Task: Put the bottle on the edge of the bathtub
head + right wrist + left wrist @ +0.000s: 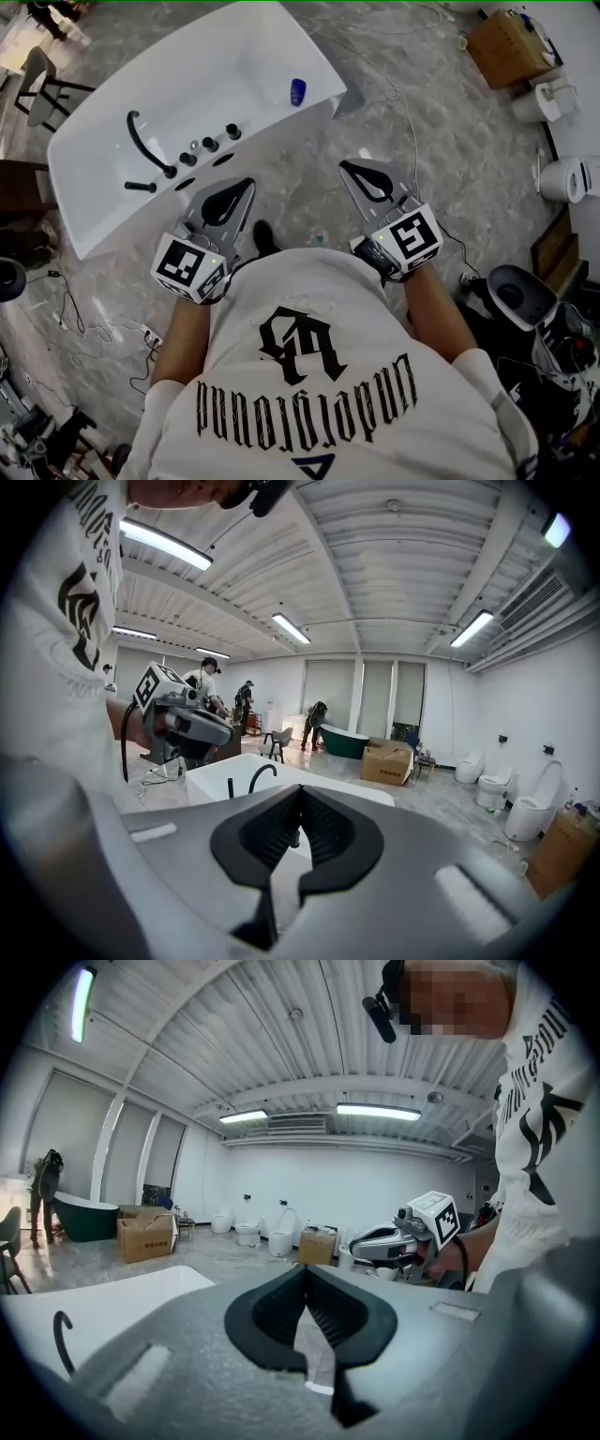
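A small blue bottle (298, 91) stands upright on the flat rim of the white bathtub (253, 56), at its right end. Black taps (208, 145) and a curved black spout (141, 142) sit on the tub's near rim. My left gripper (250, 182) hovers over the floor just in front of the taps, shut and empty. My right gripper (344, 166) hangs right of the tub's corner, below the bottle, shut with nothing in it. The left gripper view shows its shut jaws (305, 1277) and the right gripper (405, 1239). The right gripper view shows shut jaws (300, 797), the tub (323, 785) and the spout (261, 774). Neither gripper view shows the bottle.
Marble floor with loose cables (398, 89) and a power strip (148, 335). A cardboard box (506, 47) and toilets (567, 178) line the right side. A chair (42, 89) stands left of the tub. People work by a dark green tub (345, 740) far off.
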Motion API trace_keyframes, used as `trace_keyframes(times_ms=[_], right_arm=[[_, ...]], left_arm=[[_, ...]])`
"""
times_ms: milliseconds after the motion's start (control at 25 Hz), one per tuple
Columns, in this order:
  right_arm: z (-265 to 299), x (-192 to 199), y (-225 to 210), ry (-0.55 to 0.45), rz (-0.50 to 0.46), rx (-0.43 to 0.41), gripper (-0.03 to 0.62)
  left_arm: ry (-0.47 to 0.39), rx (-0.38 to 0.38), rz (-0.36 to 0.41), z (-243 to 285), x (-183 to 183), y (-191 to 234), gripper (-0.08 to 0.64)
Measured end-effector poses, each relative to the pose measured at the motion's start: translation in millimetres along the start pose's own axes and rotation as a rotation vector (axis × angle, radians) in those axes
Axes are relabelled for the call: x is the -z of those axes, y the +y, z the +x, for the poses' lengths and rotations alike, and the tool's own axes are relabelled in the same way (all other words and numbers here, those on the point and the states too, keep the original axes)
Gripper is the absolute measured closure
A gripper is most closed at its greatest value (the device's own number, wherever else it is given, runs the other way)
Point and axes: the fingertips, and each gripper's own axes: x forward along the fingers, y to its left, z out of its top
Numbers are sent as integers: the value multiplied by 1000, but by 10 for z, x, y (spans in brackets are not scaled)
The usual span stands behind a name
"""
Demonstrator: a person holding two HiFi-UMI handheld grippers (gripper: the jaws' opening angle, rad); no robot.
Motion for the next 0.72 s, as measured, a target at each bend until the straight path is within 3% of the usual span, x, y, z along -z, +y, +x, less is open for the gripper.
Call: trace_keyframes(times_ms=[400,720], right_arm=[[-1211,640,47,-8,14,-78,591],[-1685,918,436,-10,44,-122,591]], left_arm=[[3,-79,-9,181,242,-1406,552],[22,-125,-5,-210,485,-1928,552]])
